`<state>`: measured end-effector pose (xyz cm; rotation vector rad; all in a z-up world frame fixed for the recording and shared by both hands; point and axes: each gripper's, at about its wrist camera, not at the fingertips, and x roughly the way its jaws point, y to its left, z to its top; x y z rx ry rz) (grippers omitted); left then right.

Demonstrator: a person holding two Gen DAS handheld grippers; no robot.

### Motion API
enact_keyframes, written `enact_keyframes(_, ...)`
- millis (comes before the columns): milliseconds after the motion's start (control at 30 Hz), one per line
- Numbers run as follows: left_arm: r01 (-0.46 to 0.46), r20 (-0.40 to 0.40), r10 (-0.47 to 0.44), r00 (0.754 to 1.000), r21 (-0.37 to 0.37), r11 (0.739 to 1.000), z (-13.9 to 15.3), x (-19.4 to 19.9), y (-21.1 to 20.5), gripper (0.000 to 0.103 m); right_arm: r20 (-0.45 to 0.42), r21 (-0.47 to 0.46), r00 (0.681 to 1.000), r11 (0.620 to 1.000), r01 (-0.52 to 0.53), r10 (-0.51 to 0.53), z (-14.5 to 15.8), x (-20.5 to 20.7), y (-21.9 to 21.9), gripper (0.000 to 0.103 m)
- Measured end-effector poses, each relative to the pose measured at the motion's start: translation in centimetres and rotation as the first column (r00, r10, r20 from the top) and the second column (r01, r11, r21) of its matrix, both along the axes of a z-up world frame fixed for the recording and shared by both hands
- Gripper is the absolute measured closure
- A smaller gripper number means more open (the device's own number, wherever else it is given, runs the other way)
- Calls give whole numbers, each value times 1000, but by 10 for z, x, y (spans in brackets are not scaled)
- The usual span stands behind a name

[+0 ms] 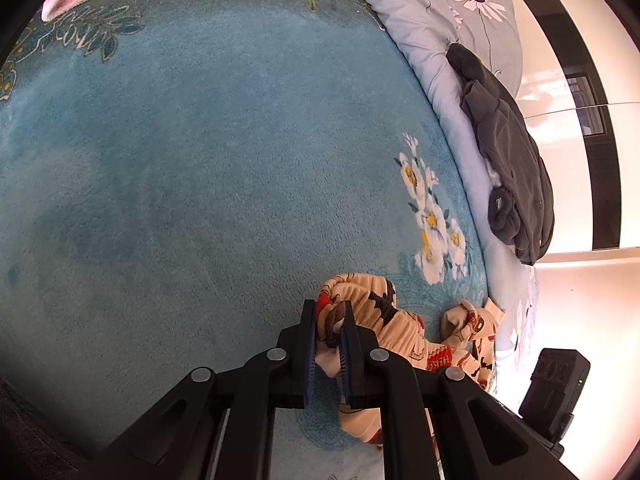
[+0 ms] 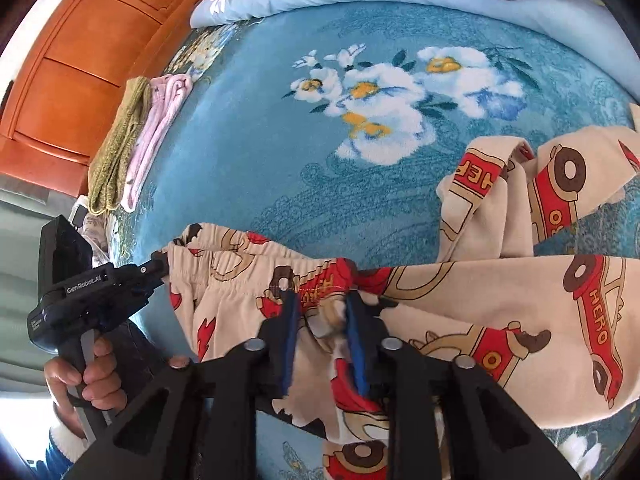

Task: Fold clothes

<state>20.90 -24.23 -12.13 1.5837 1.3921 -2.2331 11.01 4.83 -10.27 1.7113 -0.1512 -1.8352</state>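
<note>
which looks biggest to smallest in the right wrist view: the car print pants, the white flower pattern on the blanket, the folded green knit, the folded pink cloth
1. car print pants, though nearest the camera
2. white flower pattern
3. folded green knit and folded pink cloth: look alike, not ranked

1. The pyjama trousers (image 2: 500, 300) are cream, printed with red cars lettered "HERO" and brown wheels.
2. The blanket (image 1: 200, 160) is teal blue, with white flowers that have yellow centres.
3. The quilt (image 1: 440, 20) is pale grey-blue with white daisies.
4. The dark garment (image 1: 512, 168) is charcoal grey.
5. The folded clothes (image 2: 132, 140) are olive green and pale pink.
6. The headboard (image 2: 80, 60) is orange-brown wood.
</note>
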Motion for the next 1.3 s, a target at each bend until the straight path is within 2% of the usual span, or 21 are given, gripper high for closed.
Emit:
enact_keyframes(133, -3, -52, 3, 999, -9, 1000, 9, 2, 0, 92, -167, 17, 986, 1000, 3, 0, 44, -9, -4, 96)
enact_keyframes(233, 5, -117, -5, 993, 3, 1000, 19, 5, 3, 92, -304, 33, 953, 999, 11, -1, 80, -19, -7, 98)
enact_keyframes(333, 61, -242, -49, 969, 43, 997, 37, 7, 13, 92, -436, 49, 900, 999, 22, 1, 116, -29, -10, 100)
enact_keyframes(467, 129, -394, -103, 913, 39, 991, 68, 14, 25, 92, -597, 66, 802, 997, 40, 8, 165, -41, -14, 101)
enact_keyframes(500, 122, -397, -102, 912, 26, 992, 70, 14, 25, 92, -621, 66, 784, 997, 35, 14, 174, -46, -20, 101)
enact_keyframes(567, 77, -377, -61, 924, 26, 997, 68, 15, 14, 92, -635, 55, 772, 999, 1, 34, 183, -58, -42, 101)
enact_keyframes(667, -52, -310, 68, 948, 59, 997, 52, 20, -20, 92, -624, 73, 777, 996, -55, 88, 173, -72, -81, 101)
enact_keyframes(733, -148, -262, 168, 950, 93, 985, 39, 24, -45, 93, -596, 82, 794, 993, -85, 117, 156, -81, -106, 101)
enact_keyframes(767, -190, -254, 209, 944, 97, 977, 35, 26, -55, 98, -578, 82, 806, 992, -95, 125, 147, -84, -118, 101)
enact_keyframes(800, -230, -247, 248, 937, 101, 968, 31, 29, -66, 99, -558, 83, 819, 991, -105, 134, 136, -88, -131, 101)
enact_keyframes(900, -302, -241, 320, 916, 109, 947, 22, 31, -90, 99, -496, 104, 851, 984, -143, 176, 110, -96, -173, 101)
enact_keyframes(967, -329, -221, 353, 909, 138, 934, 11, 31, -97, 99, -468, 130, 858, 977, -171, 212, 96, -101, -200, 101)
enact_keyframes(1000, -336, -209, 363, 908, 154, 929, 5, 31, -99, 99, -459, 145, 859, 973, -182, 228, 90, -103, -211, 101)
enact_keyframes(1100, -312, -163, 341, 926, 180, 933, -8, 25, -98, 98, -441, 185, 857, 961, -203, 266, 75, -110, -240, 101)
enact_keyframes(1300, -202, -40, 211, 977, 169, 965, -35, -14, -77, 88, -428, 210, 861, 957, -201, 275, 71, -120, -249, 101)
